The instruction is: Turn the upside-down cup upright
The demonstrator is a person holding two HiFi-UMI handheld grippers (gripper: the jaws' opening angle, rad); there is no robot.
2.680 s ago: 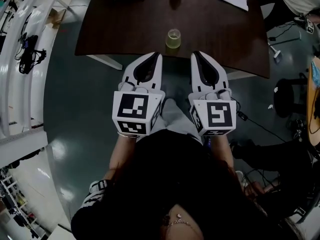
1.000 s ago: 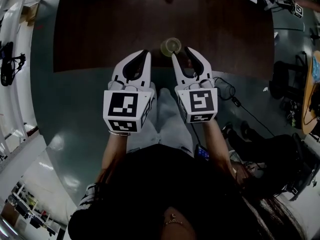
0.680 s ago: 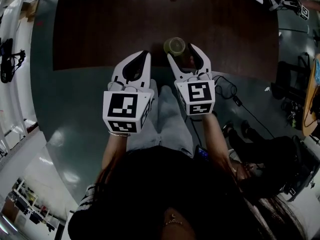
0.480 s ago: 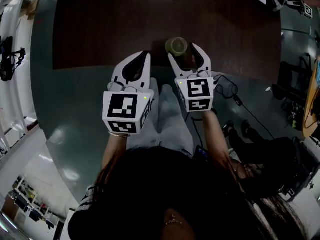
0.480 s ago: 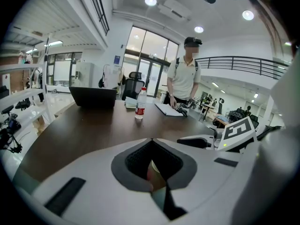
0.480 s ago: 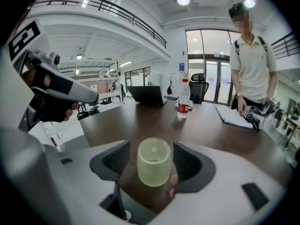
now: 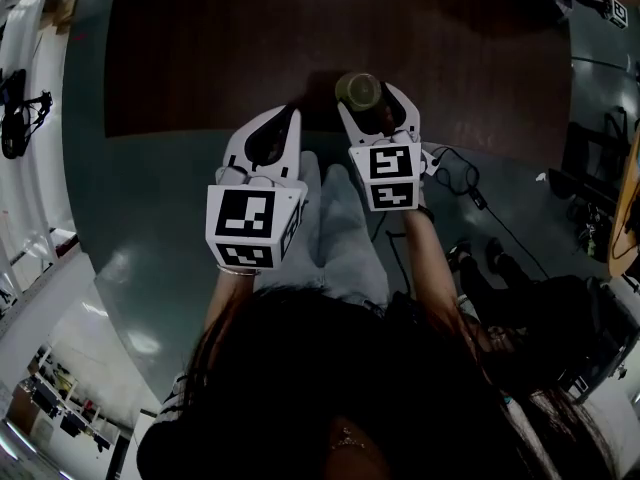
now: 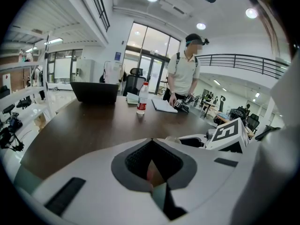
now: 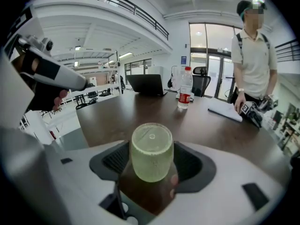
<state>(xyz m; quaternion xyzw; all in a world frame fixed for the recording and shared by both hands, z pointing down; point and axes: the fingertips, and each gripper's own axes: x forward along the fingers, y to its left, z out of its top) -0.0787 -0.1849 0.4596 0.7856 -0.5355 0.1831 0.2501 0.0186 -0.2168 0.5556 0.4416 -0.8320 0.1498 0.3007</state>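
A pale green cup (image 7: 358, 89) stands upside down near the front edge of the dark wooden table (image 7: 200, 58). My right gripper (image 7: 374, 104) is open and has just been opening its jaws. The cup (image 9: 151, 146) stands between them, its flat base up, with a narrow gap to each dark pad (image 9: 114, 158). My left gripper (image 7: 281, 114) is shut and empty, held at the table's front edge to the left of the cup. In the left gripper view its closed fingertips (image 8: 151, 140) hide most of the cup.
At the table's far end stand a water bottle (image 9: 185, 94) and a laptop (image 9: 145, 85), and a notebook (image 8: 164, 105) lies there. A person (image 9: 253, 55) stands beside it. Cables (image 7: 470, 193) lie on the floor to my right.
My right gripper has moved forward and down to the cup with its jaws spread wide, so the cup now sits between them. The left gripper has hardly moved and stays shut.
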